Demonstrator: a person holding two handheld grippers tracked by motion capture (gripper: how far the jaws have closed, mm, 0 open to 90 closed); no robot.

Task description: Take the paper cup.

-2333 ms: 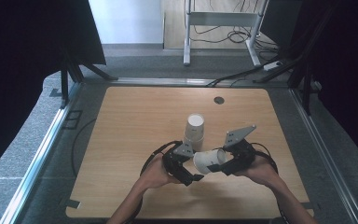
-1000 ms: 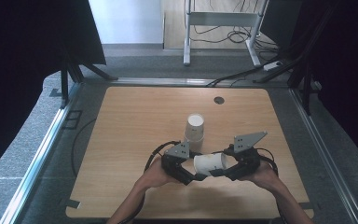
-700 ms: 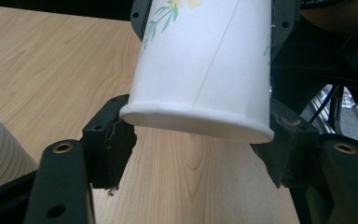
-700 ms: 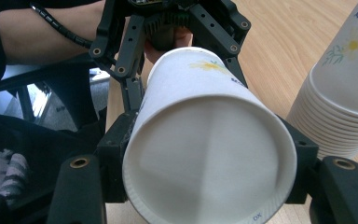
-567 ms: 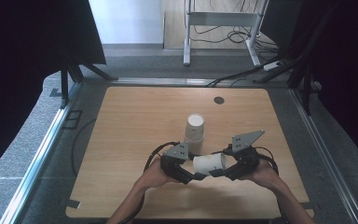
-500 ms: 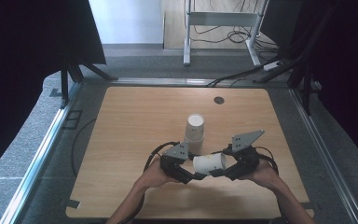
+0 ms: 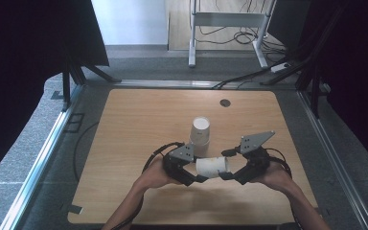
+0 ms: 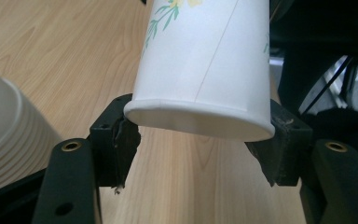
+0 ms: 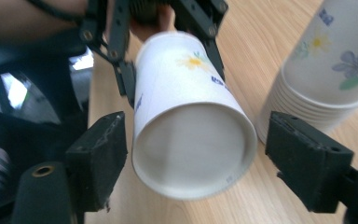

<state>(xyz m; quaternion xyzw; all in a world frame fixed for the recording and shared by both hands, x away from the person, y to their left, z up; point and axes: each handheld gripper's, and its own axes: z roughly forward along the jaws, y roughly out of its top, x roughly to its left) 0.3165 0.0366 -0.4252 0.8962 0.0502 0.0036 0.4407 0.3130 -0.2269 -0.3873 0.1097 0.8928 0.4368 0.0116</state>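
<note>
1. lying sideways between left gripper (image 7: 199,178) and right gripper (image 7: 226,175) near the table (image 7: 124,124) front edge, a paper cup (image 7: 211,166), just before the upright cup stack (image 7: 201,130); both hands lower and closer than 2.3 s ago.
2. clenched on one end of the paper cup (image 8: 205,60) in the left gripper view, likely steadying it; cup stack (image 8: 9,130) at left.
3. released, spread wide beside the paper cup (image 9: 191,116) end in the right gripper view, seemingly for a handover.

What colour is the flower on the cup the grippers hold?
Yellow, on the white cup; the right gripper view shows it best.
</note>
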